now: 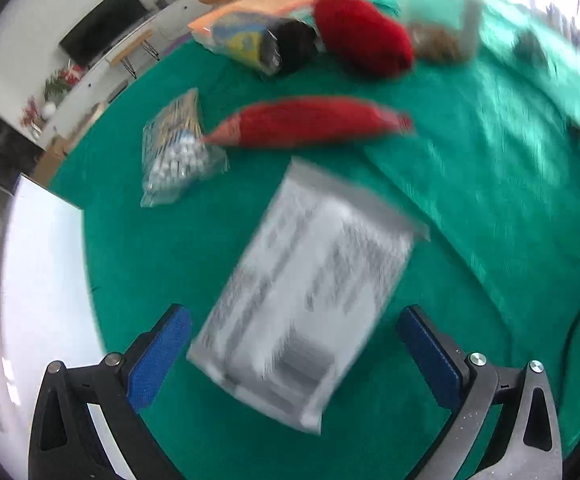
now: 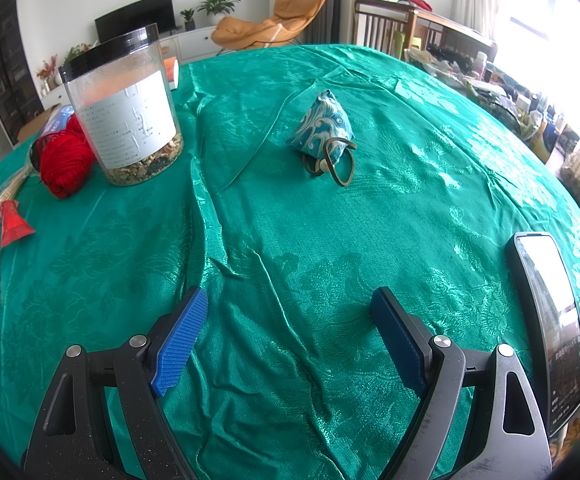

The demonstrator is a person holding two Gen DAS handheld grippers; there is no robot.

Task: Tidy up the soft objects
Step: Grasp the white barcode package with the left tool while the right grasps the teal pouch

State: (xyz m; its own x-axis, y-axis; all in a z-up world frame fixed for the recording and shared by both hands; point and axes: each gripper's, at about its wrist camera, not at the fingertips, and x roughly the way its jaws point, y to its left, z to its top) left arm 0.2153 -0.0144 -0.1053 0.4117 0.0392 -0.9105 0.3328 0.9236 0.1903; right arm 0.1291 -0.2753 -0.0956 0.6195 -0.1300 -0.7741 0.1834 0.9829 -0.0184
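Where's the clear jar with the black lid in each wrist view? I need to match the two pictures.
Left wrist view: the clear jar is at the top edge, right of centre, blurred, just right of the red yarn ball.
Right wrist view: the jar stands upright at upper left on the green cloth.
Shared landmark: the red yarn ball, directly beside the jar in both views.

cloth cover point(image 2: 290, 240): glossy green satin, wrinkled | jar point(image 2: 124, 108): clear plastic, paper label | yarn ball point(image 2: 64, 160): fuzzy red | pouch point(image 2: 322, 124): patterned cloth
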